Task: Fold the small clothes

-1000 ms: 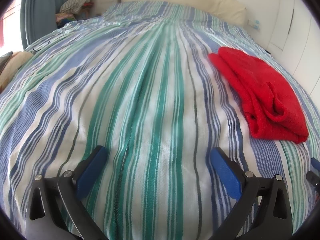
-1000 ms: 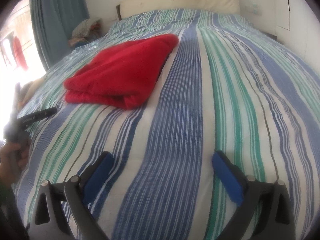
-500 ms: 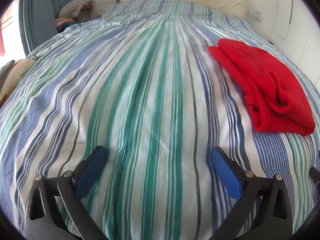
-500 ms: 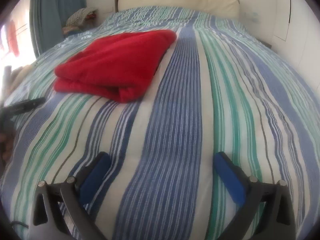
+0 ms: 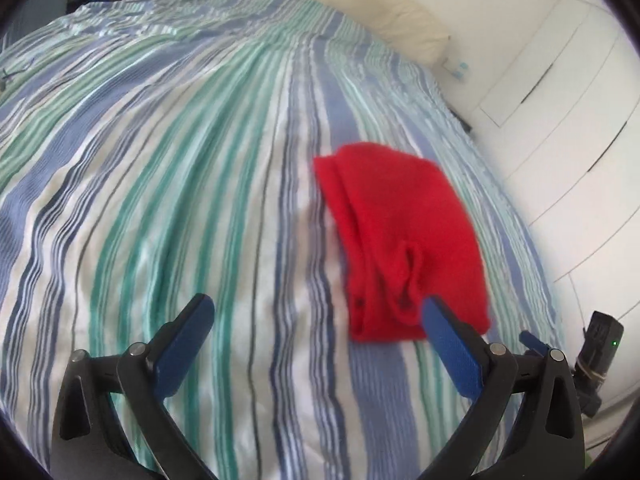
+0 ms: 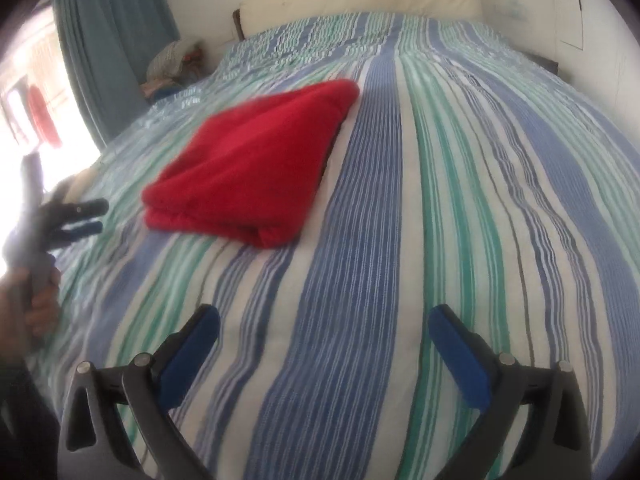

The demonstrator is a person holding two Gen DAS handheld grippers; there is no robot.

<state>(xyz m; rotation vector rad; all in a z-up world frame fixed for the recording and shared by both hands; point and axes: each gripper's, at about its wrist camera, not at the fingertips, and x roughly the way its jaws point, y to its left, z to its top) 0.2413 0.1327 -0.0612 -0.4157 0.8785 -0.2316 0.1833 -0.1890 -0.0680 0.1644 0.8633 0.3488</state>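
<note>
While the folded red cloth [image 5: 404,240] lies on the striped bed [image 5: 160,200], your left gripper [image 5: 316,320] and right gripper [image 6: 324,332] hover wide-jawed, holding nothing.

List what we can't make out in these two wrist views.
- Red cloth, left view: motion blur, so the type of garment and its layers are unclear; the near edge is partly behind the left claw finger.
- Red cloth, right view: only the top shows; its far side is hidden.
- Pile of clothes beside the bed, right view: too small and blurred to identify.
- Window area, right view: overexposed.
</note>
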